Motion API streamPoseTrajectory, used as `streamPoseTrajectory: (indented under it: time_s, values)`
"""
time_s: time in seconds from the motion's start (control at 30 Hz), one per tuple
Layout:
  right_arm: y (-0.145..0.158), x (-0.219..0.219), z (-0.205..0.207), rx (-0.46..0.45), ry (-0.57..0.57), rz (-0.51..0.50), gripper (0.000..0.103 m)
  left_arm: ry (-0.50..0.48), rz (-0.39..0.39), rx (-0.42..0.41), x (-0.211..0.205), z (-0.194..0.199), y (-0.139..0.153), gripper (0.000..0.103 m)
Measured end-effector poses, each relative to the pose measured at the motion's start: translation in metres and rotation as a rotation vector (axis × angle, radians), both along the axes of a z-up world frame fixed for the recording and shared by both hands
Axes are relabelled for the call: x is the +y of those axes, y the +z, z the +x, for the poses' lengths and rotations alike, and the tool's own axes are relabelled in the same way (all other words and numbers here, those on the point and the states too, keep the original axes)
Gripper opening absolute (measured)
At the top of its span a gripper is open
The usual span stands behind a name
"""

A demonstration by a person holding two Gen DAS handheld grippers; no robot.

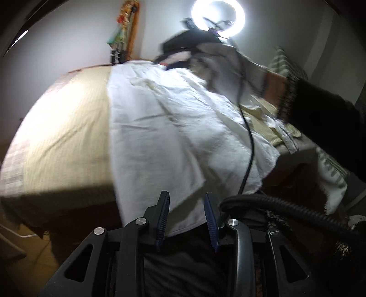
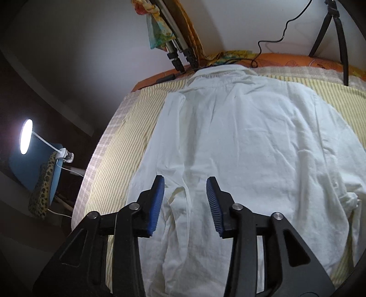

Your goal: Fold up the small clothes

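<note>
A white shirt (image 2: 240, 146) lies spread flat on the striped bed (image 2: 119, 146), collar toward the wall. Both the left tongs (image 1: 186, 217) and right tongs (image 2: 185, 203) stand open over its near edge, gripping nothing. A lit ring lamp (image 1: 217, 16) glows behind.

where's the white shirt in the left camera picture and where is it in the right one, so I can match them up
Left wrist view: the white shirt runs from the top centre to the bottom centre, on the striped bedspread.
Right wrist view: the white shirt fills the centre and right, collar at the top, spread flat.
Shared landmark: the colourful bundle leaning on the wall, behind the bed near the shirt's far end.
</note>
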State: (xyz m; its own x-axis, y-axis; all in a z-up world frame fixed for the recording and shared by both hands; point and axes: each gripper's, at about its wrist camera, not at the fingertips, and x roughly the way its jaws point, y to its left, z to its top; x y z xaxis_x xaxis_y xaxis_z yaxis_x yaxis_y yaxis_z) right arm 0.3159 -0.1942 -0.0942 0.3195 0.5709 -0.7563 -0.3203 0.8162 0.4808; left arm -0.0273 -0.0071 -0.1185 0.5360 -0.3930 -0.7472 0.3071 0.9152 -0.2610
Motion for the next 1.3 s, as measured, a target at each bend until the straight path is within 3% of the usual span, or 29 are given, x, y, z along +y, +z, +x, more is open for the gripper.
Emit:
streamPoseTrajectory:
  time_s: [0.23, 0.4, 0.5, 0.87, 1.3]
  values:
    - [0.039, -0.065, -0.046, -0.083, -0.042, 0.032, 0.044, 0.151, -0.007, -0.106, 0.031, -0.006, 0.014, 0.033]
    - [0.050, -0.121, -0.081, -0.129, -0.099, -0.012, 0.045, 0.185, -0.024, -0.158, 0.039, 0.000, 0.025, 0.047]
    - [0.049, -0.159, -0.097, -0.152, -0.155, -0.060, 0.054, 0.190, -0.057, -0.175, 0.041, 0.008, 0.032, 0.052]
    - [0.021, -0.300, -0.133, -0.087, -0.365, -0.162, 0.054, 0.136, -0.165, -0.151, 0.009, 0.044, 0.041, 0.057]
    - [-0.039, -0.377, -0.156, 0.062, -0.496, -0.189, 0.054, 0.075, -0.204, -0.075, -0.026, 0.066, 0.032, 0.057]
